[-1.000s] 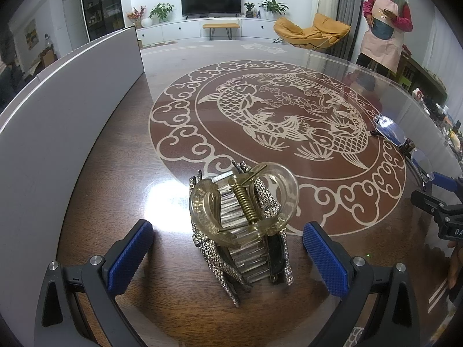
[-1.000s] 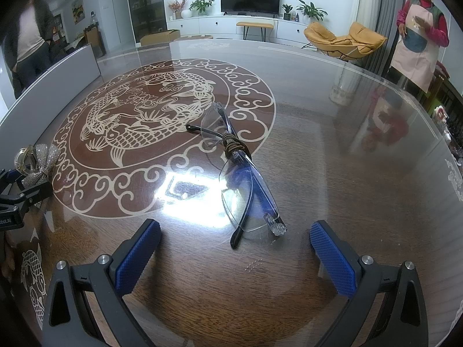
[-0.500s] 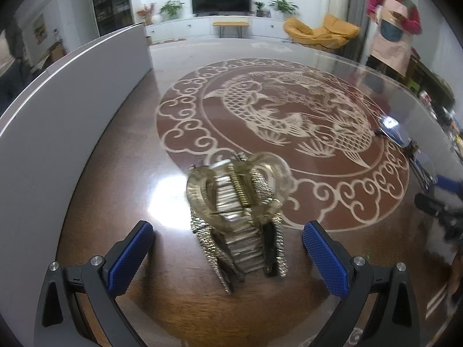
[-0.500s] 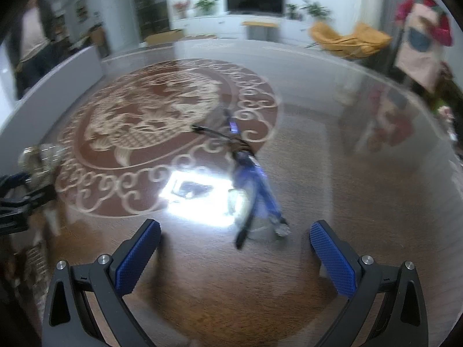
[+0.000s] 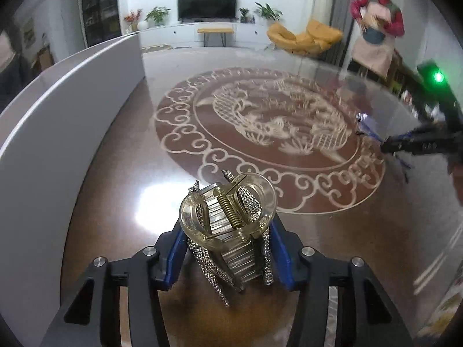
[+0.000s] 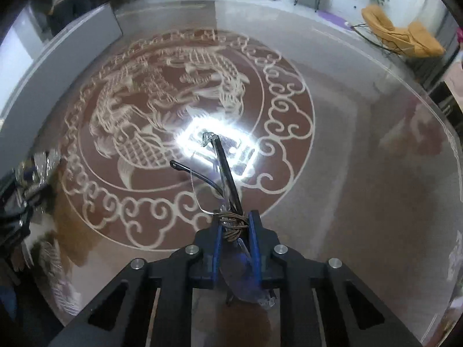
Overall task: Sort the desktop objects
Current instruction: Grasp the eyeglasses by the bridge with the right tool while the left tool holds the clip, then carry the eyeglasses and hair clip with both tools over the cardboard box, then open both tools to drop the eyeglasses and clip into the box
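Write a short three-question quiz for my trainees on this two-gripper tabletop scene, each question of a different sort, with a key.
1. True or false: the hair claw clip sits between the blue pads of the left gripper.
2. Multiple choice: what does the right gripper pinch? A) a pen B) the folded glasses C) a ring.
3. Fill in: the motif inlaid on the round table under both grippers is a ____.

Key: 1 true, the clip stands between the pads as the jaws are closing. 2 B, held near the bridge, where brown cord is wound. 3 fish, ringed by cloud scrolls.
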